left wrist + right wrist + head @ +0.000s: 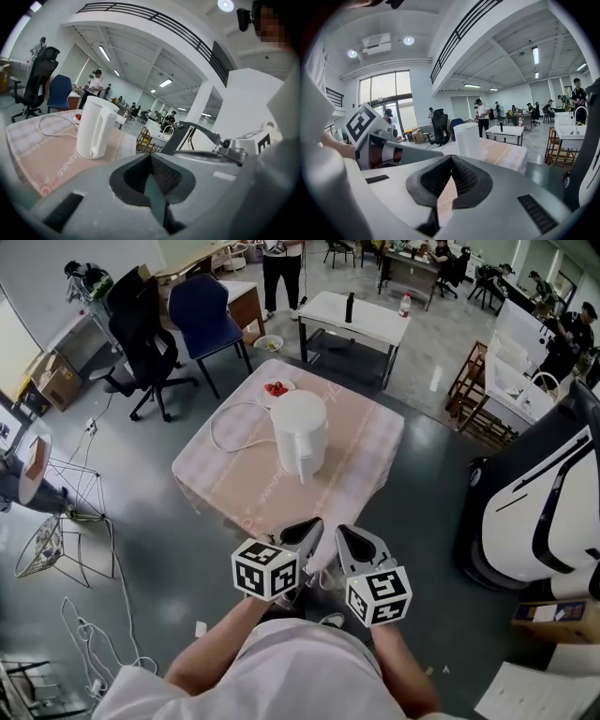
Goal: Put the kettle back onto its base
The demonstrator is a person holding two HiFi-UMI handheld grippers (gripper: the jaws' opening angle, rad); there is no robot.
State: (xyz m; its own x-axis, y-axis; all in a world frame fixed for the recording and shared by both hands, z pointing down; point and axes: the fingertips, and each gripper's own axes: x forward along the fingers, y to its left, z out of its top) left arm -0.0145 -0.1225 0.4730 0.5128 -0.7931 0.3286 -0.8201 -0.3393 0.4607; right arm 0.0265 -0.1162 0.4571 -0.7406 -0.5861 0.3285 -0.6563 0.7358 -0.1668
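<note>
Left gripper (302, 532) and right gripper (354, 542) side by side, both closed and empty.
They are held close together in front of the person's body, pointing forward and slightly down, marker cubes facing up. Each pair of jaws meets at the tips with nothing between. The left forearm (217, 648) and right forearm (405, 676) reach forward, bare.

Kettle (300, 435), ahead of left gripper (312, 527): smooth matt white plastic. Tablecloth (366, 451) beneath: pink cloth. Floor (159, 549) below gripper: glossy grey.
</note>
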